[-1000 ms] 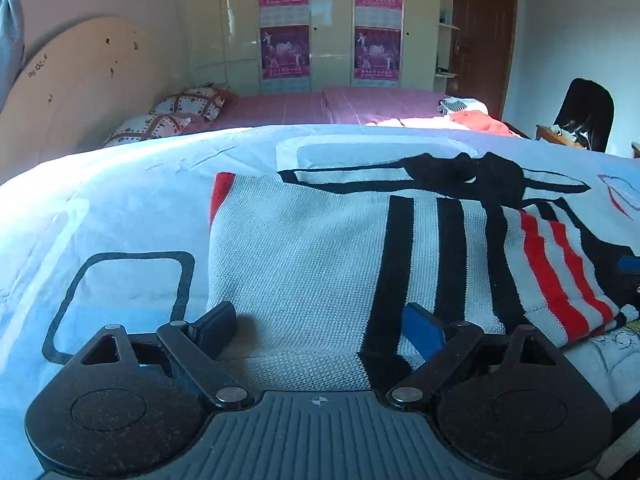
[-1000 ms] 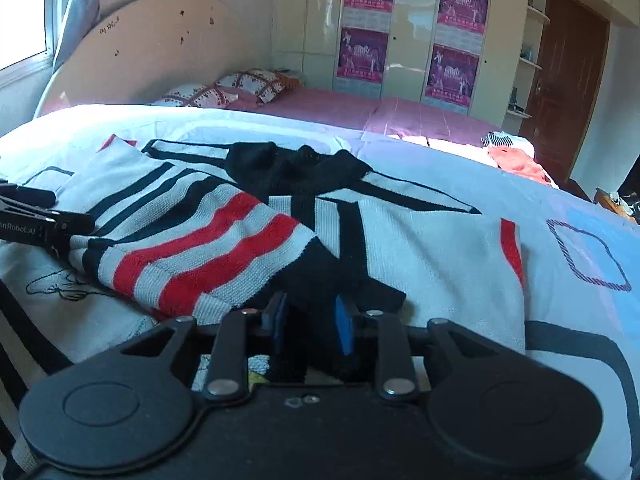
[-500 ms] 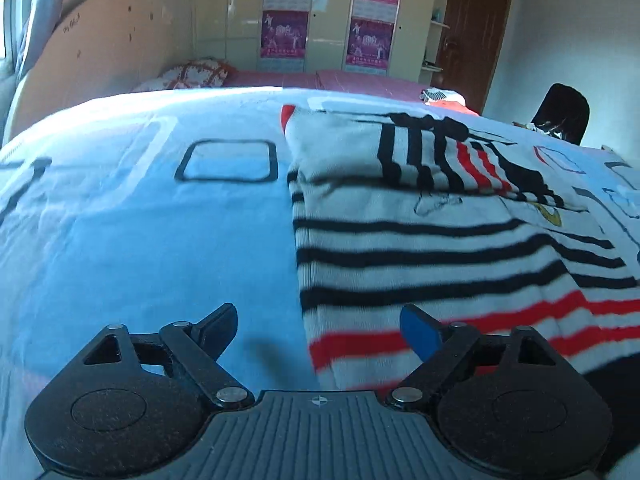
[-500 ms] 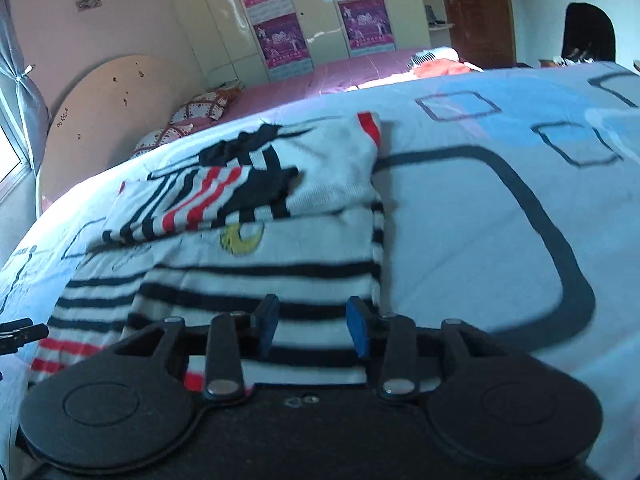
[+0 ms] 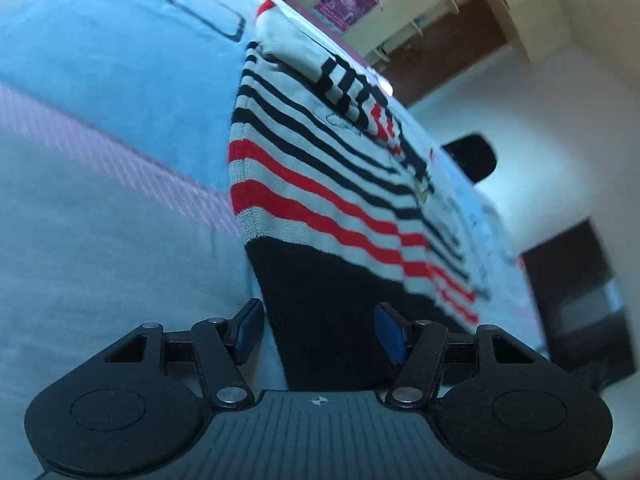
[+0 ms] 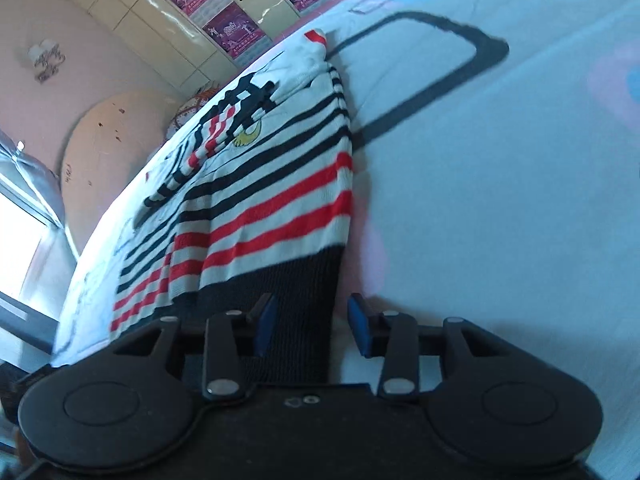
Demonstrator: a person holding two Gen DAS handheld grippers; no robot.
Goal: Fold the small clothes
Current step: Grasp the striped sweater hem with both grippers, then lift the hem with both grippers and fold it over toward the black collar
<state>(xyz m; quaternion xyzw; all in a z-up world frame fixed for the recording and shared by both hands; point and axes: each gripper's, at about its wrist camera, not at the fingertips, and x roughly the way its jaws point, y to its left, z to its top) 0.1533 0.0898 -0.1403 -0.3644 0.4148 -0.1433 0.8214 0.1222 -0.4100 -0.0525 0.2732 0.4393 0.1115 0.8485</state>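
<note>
**Both grippers at the black hem of the striped sweater**

A bedspread (image 5: 100,128), pale blue with dark rounded-rectangle outlines, fills most of both views. On it lies the sweater (image 5: 320,184), spread flat: white knit with black stripes, then red stripes, ending in a solid black hem band at the near edge. Its sleeves are folded across the upper body.

Both wrist views are strongly tilted, so each hand holds its tool rolled to one side and angled down at the bed. The left gripper (image 5: 318,334) sits over the hem's left corner; its jaws have just been closing and stand apart, the black hem between the blue pads without either pad pressing on it. The right gripper (image 6: 312,326) sits over the hem's right corner, jaws parted, hem edge between them, not pinched.

Purple posters (image 6: 232,30) hang on the cream wardrobe (image 6: 132,4) behind; their print is too small to read.
</note>
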